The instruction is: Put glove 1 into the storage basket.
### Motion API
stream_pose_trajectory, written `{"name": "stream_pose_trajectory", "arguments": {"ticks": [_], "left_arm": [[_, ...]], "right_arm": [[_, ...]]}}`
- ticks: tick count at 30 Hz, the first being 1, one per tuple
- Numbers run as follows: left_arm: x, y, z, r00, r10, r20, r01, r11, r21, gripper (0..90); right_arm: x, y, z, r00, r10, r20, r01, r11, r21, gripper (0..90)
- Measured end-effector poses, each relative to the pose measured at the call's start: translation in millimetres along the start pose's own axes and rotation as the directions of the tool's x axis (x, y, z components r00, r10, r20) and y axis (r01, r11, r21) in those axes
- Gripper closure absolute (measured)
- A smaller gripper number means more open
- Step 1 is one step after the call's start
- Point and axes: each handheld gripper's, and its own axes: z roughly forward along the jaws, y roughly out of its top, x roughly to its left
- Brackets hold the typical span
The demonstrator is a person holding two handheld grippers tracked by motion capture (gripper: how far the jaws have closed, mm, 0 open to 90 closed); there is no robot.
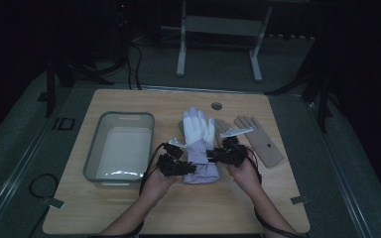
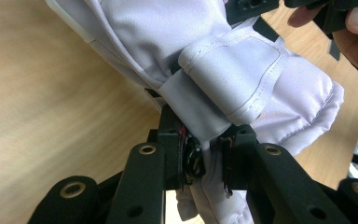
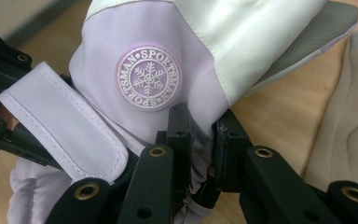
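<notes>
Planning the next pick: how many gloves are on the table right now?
2. The white and lilac ski glove lies mid-table, pinched at its cuff by the left tool and right tool. The tan glove lies flat to its right, untouched. Another could hide beneath the ski glove.

Wooden table (image 1: 129, 213): grey tub (image 1: 95, 148) at left, tan glove (image 1: 260, 141) lying flat at right.

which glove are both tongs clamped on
The white and lilac ski glove in the middle, pinched at its cuff by the left tongs and right tongs. The tan glove lies untouched, flat beside it.
</notes>
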Motion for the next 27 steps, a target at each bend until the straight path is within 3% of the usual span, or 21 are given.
{"name": "stream_pose_trajectory", "arguments": {"ticks": [5,10,19,27], "left_arm": [[-3.0,11.3,-21.3,0.9977,0.063,-0.027,-0.063,0.998,0.001,74.0],[-4.2,20.9,-43.2,0.9939,0.097,-0.053,-0.096,0.9953,0.01,74.0],[3.0,26.6,-77.1,0.9911,0.096,-0.093,-0.096,0.9954,0.002,73.9],[22.3,22.6,-112.9,0.9873,0.089,-0.131,-0.087,0.9959,0.024,73.9]], "right_arm": [[10.7,18.1,-9.5,0.9993,-0.035,0.011,0.035,0.9989,-0.032,79.1],[23.9,36.9,-16.3,0.9977,-0.066,0.012,0.067,0.9961,-0.058,79.1],[44.3,67.1,-15.3,0.9945,-0.105,0.001,0.104,0.9915,-0.077,79.2],[69.2,93.0,2.5,0.991,-0.13,-0.03,0.127,0.988,-0.087,79.2]]}}
